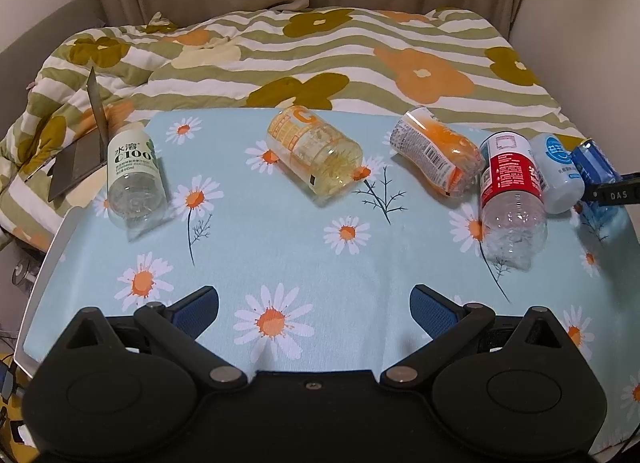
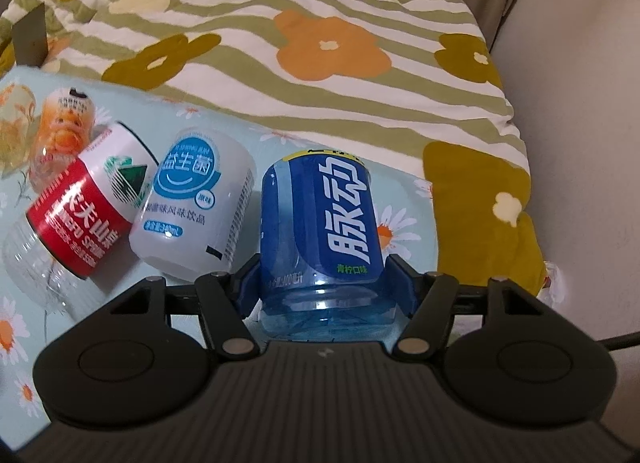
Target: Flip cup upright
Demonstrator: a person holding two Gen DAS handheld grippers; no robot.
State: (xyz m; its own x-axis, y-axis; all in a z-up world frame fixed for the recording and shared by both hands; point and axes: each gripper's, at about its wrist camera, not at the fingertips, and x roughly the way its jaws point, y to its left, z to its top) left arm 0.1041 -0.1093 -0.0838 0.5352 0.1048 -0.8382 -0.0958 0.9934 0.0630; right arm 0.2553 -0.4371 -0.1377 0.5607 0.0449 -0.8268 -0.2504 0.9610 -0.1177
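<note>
blue cut-bottle cup (image 2: pixel 320 223) lying on its side at the right end of the daisy tablecloth (image 1: pixel 280 247), clamped near its base between the blue pads (image 2: pixel 246 287) of the right gripper (image 2: pixel 322 283); just beside, on its left, a white probiotic cup (image 2: pixel 192 207) and a red-label water cup (image 2: pixel 80 219), also on their sides

left gripper (image 1: pixel 314 311) hovering low over bare cloth, jaws wide, holding nothing

likely risks: thin plastic wall squashing or slipping in the pads while turning; rim catching soft cloth; swing knocking white neighbour; far right table edge close, so easy to drop onto the flowered quilt (image 2: pixel 320 63)
</note>
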